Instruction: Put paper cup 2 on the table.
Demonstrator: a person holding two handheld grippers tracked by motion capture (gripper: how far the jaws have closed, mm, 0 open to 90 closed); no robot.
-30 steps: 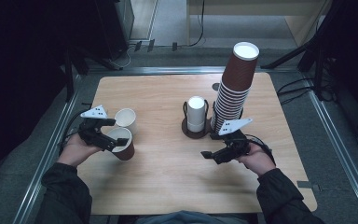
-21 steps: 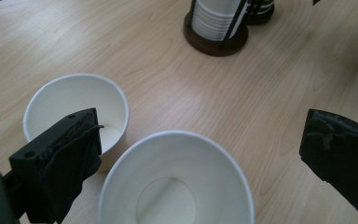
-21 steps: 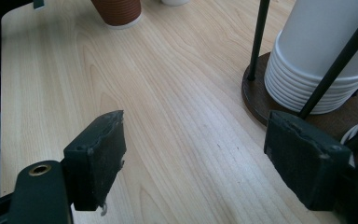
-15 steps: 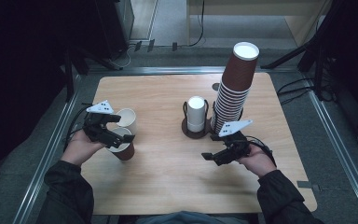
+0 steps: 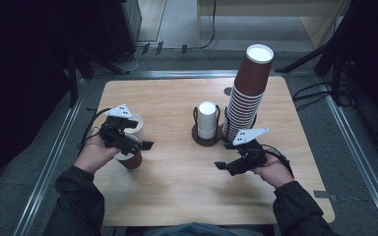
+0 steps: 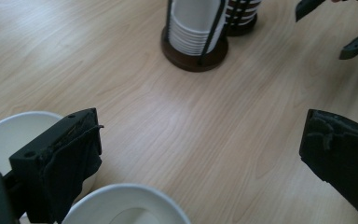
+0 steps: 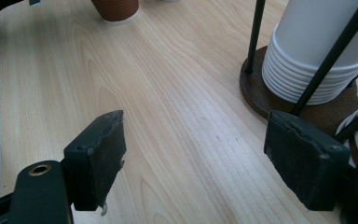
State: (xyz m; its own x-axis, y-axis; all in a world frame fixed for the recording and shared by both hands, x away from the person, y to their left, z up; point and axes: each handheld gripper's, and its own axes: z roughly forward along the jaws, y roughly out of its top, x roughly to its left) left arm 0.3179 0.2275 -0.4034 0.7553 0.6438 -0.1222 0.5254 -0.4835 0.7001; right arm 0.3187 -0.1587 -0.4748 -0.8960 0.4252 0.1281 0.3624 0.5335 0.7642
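Two cups [image 5: 130,142] under my left gripper [image 5: 145,145], jaws wide, holding nothing. Right gripper [image 5: 218,165] also wide. Straddle one rim only, close gently.

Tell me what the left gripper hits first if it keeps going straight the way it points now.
Probably nothing close: ahead of the open left gripper lies bare table. Farther along that line stands the holder with white cups, which looks like the first obstacle, though depth is hard to judge.

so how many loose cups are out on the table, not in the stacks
2: a brown cup under the left gripper, and a white-looking cup just behind it, toward the table's far side. The hand may hide more.
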